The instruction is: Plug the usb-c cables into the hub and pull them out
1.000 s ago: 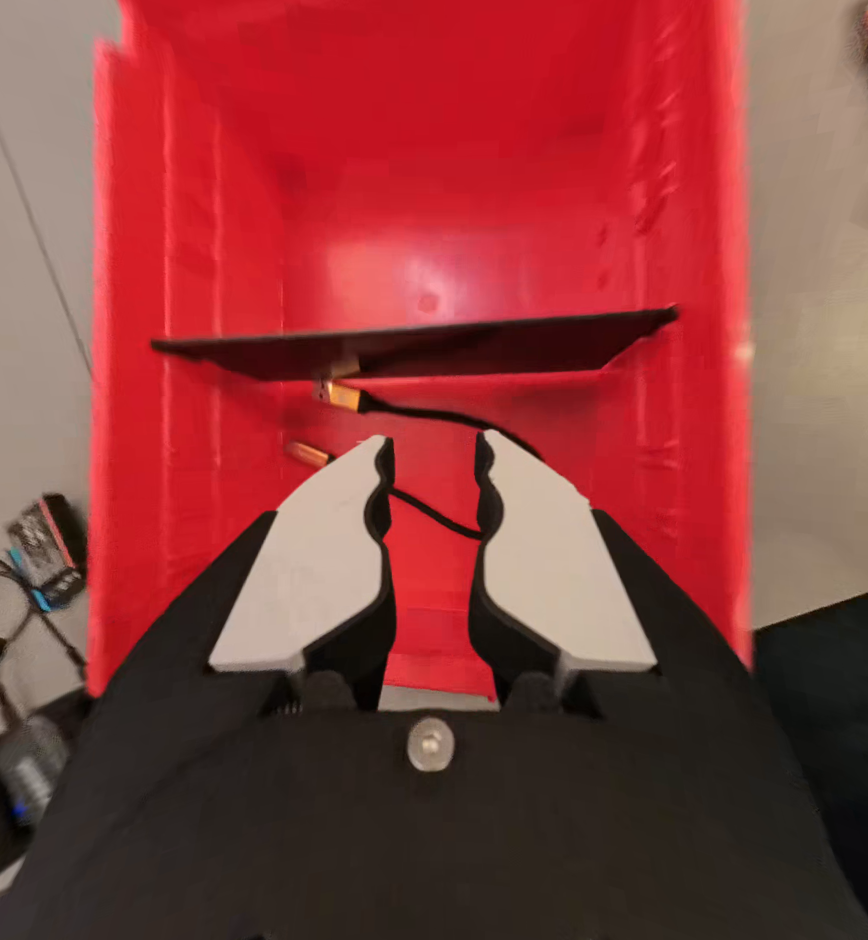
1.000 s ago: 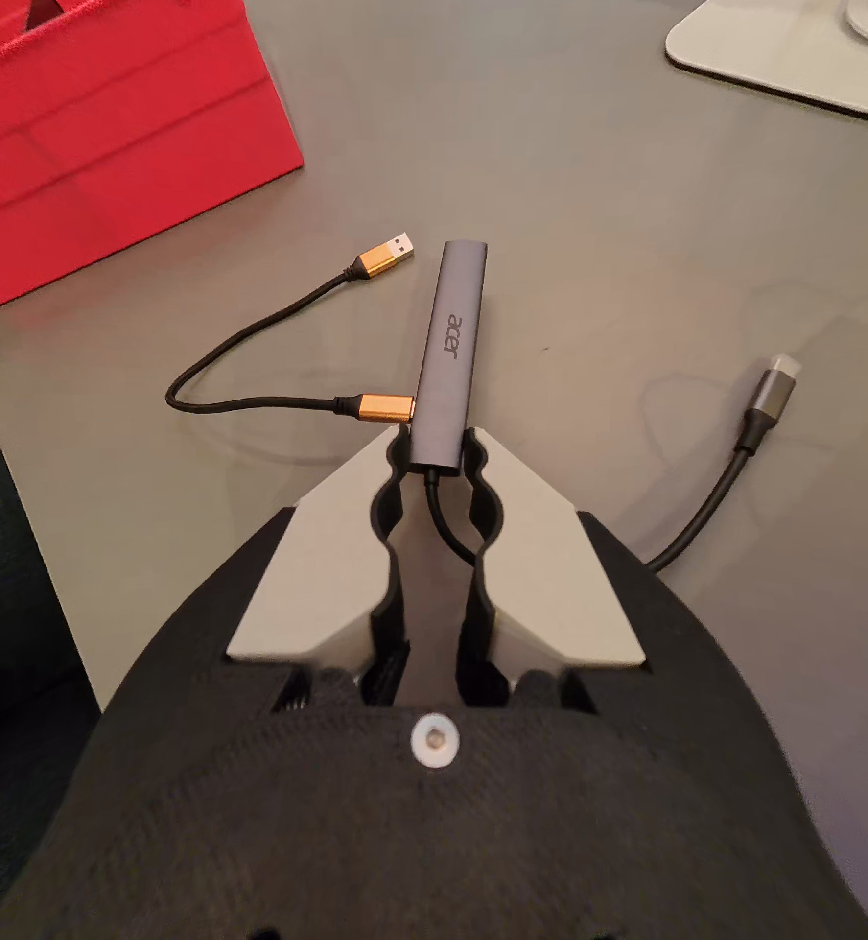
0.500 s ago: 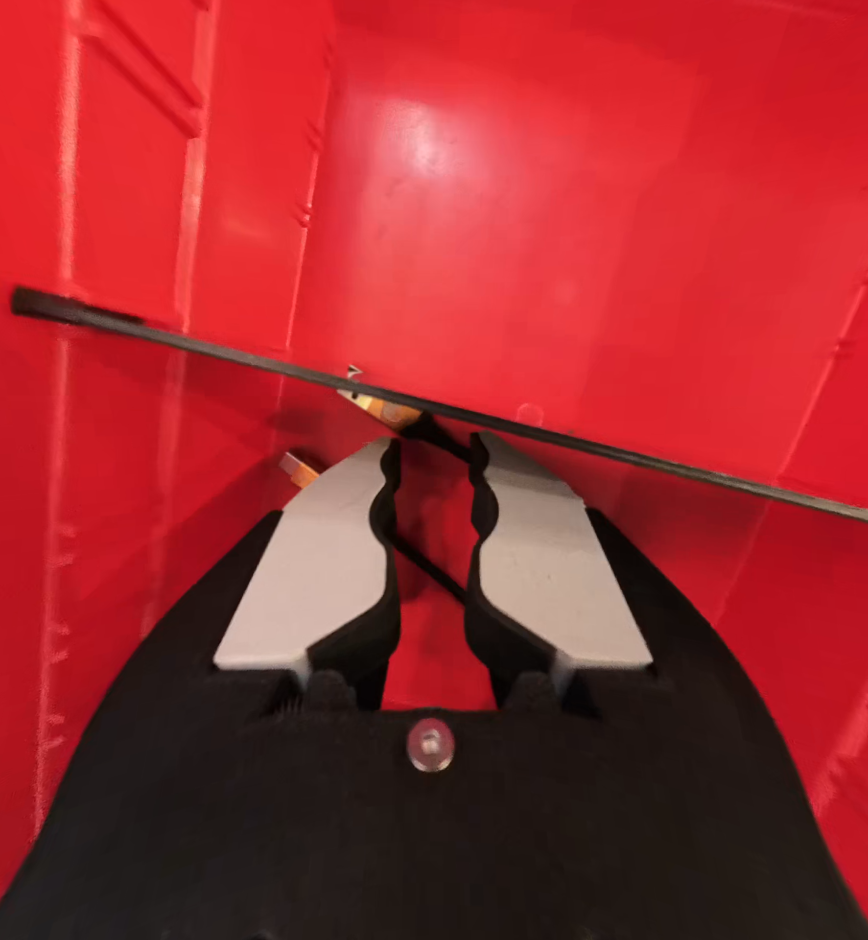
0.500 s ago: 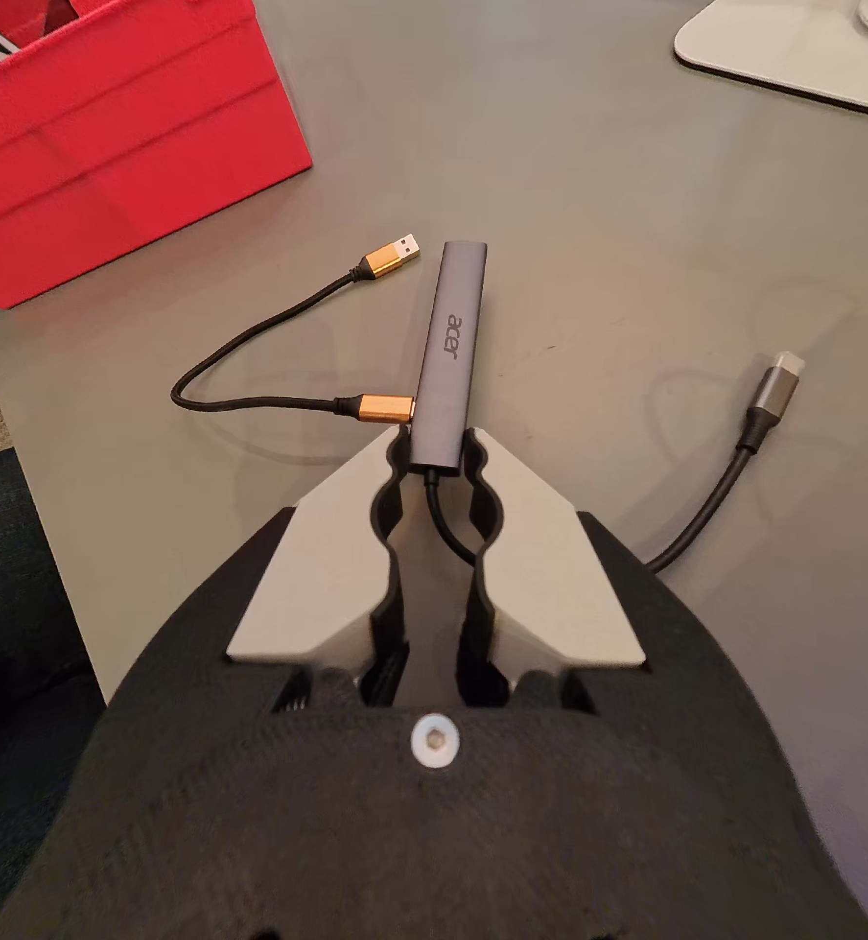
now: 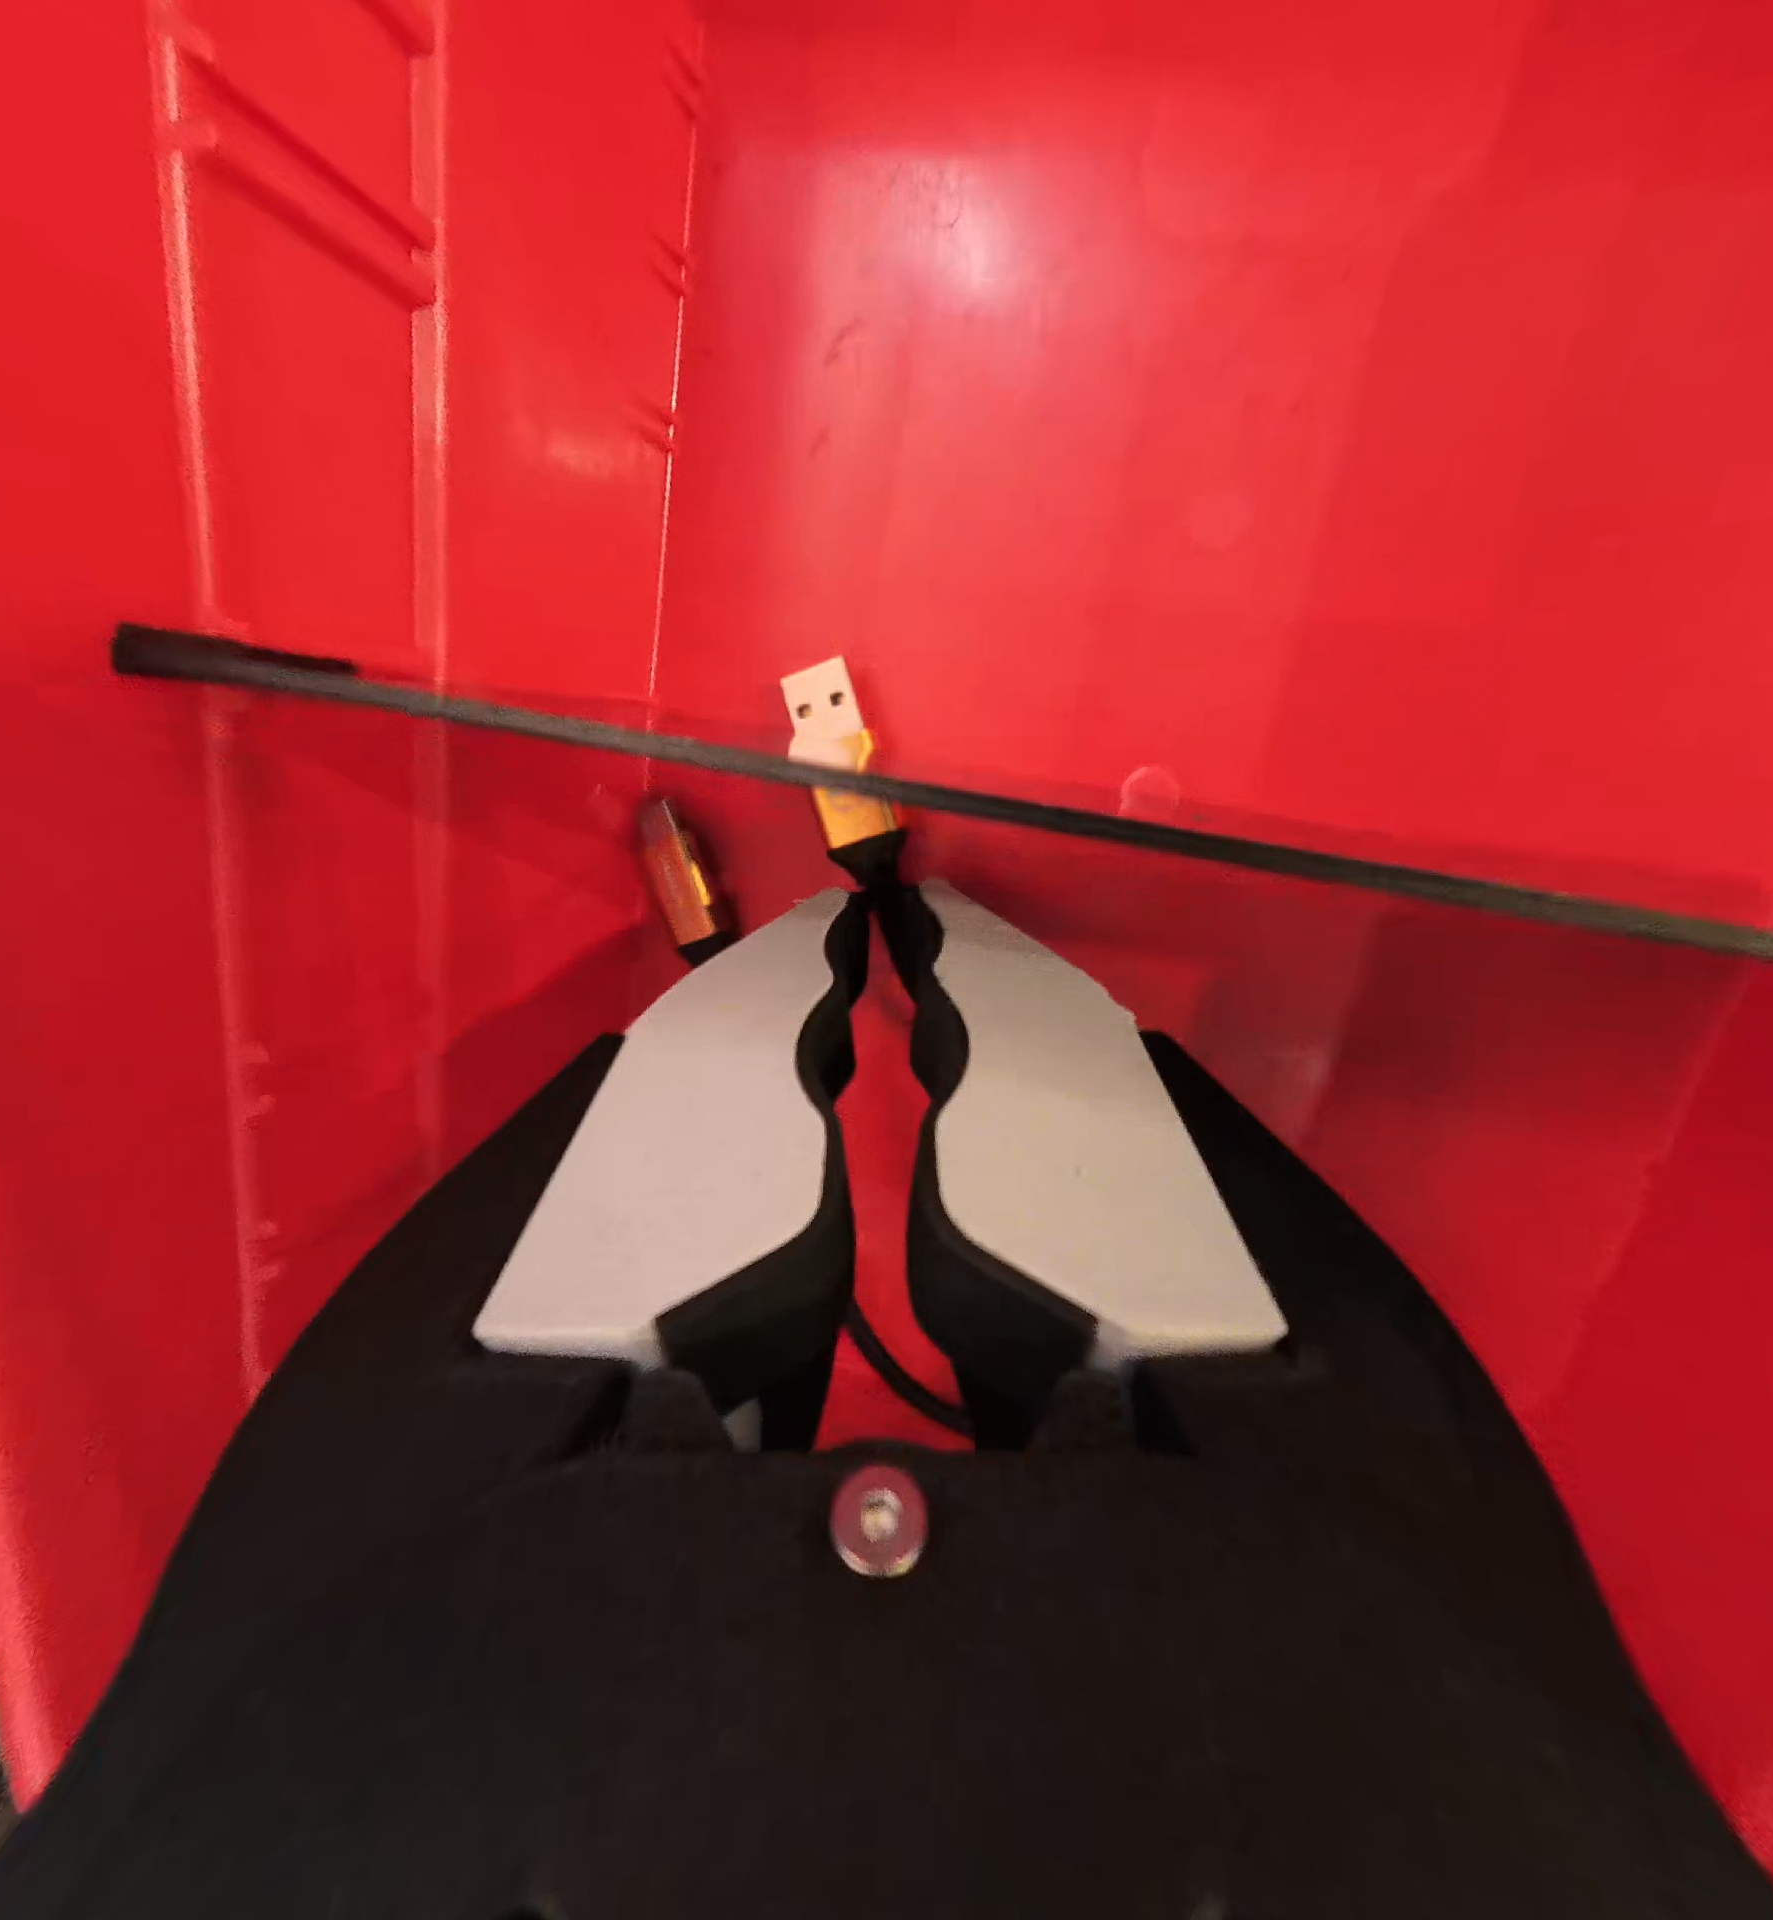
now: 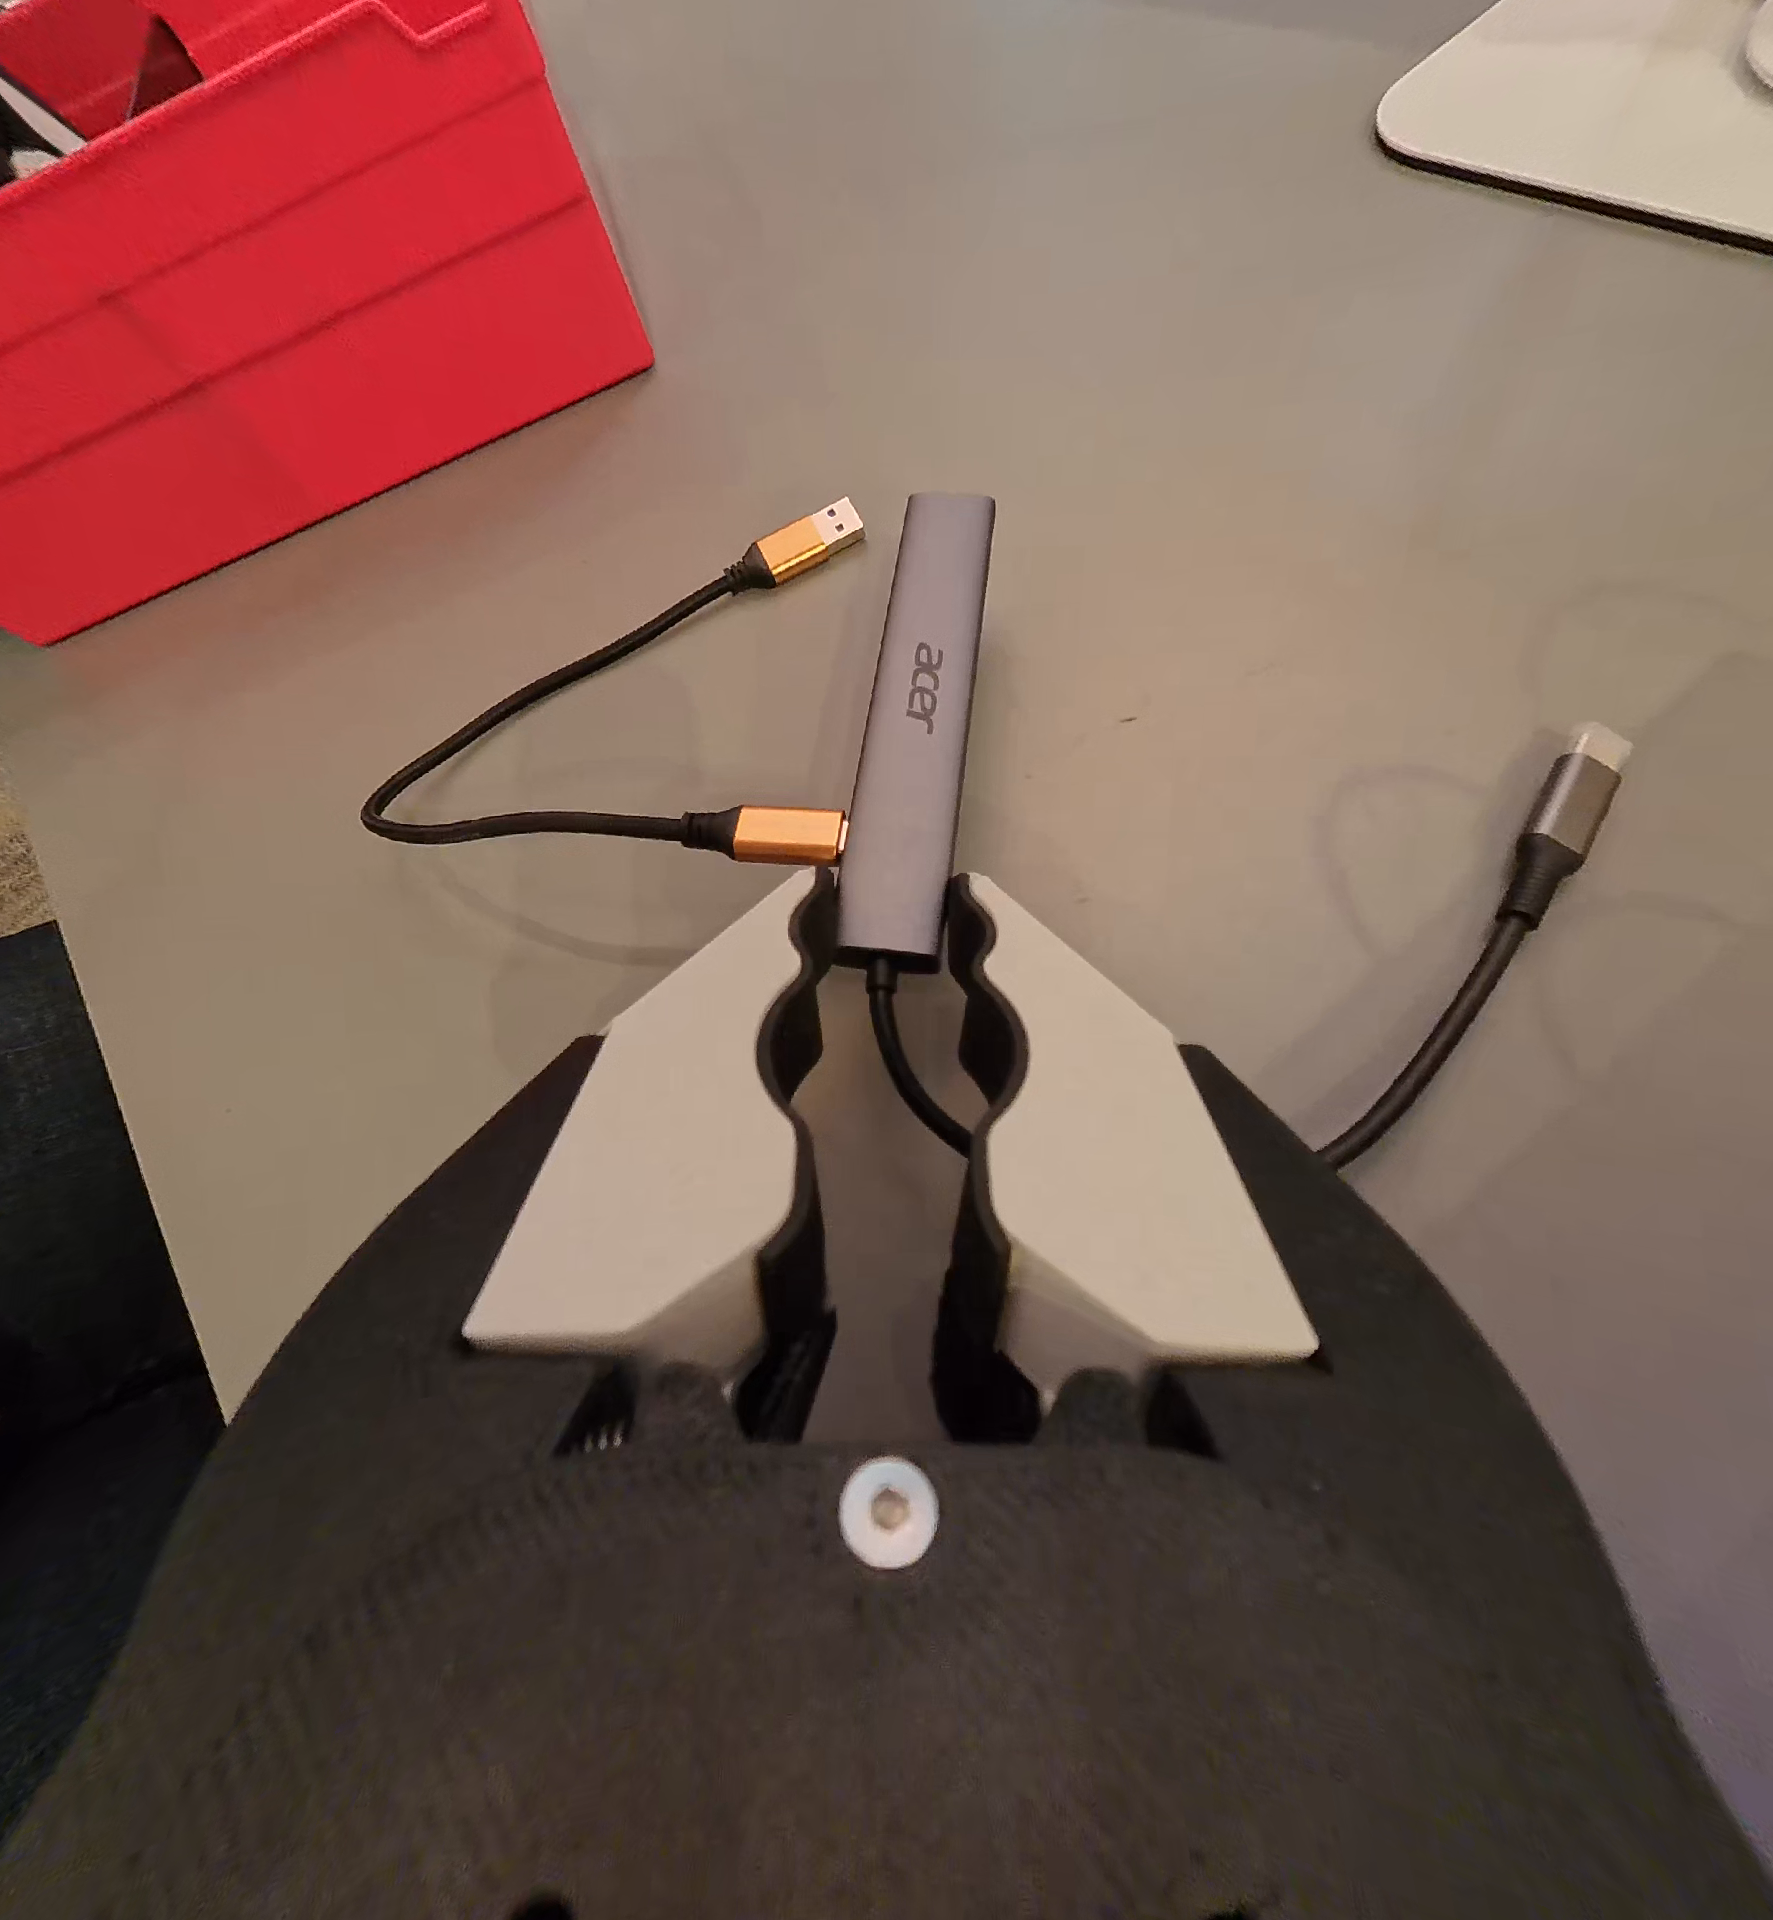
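Observation:
In the left wrist view my left gripper (image 5: 880,902) is inside the red bin (image 5: 1173,416), shut on a black braided cable just behind its gold plug (image 5: 846,800). The plug's silver tip points up past a black divider (image 5: 1277,847). The cable's other gold plug (image 5: 682,883) lies to the left. In the right wrist view my right gripper (image 6: 887,894) is shut on the near end of the grey hub (image 6: 918,717) on the table. A second black cable (image 6: 529,717) has one gold plug (image 6: 788,833) in the hub's left side; its other plug (image 6: 804,545) lies loose.
The hub's own dark cable with a grey plug (image 6: 1568,800) curves off to the right. The red bin (image 6: 238,312) stands at the far left of the grey table (image 6: 1173,468). A pale flat pad (image 6: 1640,114) lies at the far right. The table's left edge drops to dark floor. The gap from one gripper's tips to the other's is roughly 45 cm.
My left gripper went down into the red bin, closed on the cable behind the gold plug, and the plug now stands up past the divider. My right gripper kept its hold on the hub.

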Motion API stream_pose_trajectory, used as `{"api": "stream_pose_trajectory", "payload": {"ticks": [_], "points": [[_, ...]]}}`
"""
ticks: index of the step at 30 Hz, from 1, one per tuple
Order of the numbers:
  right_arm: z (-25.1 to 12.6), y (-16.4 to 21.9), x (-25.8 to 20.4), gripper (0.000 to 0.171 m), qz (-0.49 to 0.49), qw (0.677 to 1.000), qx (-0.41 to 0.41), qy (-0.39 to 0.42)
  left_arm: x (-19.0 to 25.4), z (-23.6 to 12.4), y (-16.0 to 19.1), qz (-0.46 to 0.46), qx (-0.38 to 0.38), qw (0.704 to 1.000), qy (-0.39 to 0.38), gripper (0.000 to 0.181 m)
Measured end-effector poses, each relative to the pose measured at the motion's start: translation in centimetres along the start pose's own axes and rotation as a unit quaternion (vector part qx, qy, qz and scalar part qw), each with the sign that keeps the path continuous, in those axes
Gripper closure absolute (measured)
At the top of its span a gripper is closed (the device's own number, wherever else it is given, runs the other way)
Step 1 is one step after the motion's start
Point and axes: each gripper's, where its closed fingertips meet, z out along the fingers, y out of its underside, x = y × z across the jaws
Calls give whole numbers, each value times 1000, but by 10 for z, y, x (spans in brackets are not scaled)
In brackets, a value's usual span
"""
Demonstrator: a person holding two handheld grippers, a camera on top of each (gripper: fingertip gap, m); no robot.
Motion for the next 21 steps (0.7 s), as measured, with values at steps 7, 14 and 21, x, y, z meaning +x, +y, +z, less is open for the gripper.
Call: {"api": "stream_pose_trajectory", "payload": {"ticks": [7,14,21], "points": [[1,1,0,152,0,1000,-4,1,-3,-16,9,109,-22,993,-24,176],[1,1,0,152,-1,1000,-5,1,-14,-42,5,117,11,992,-52,176],[1,2,0,152,-5,1000,-6,4,-49,-104,-18,106,93,977,-162,176]]}}
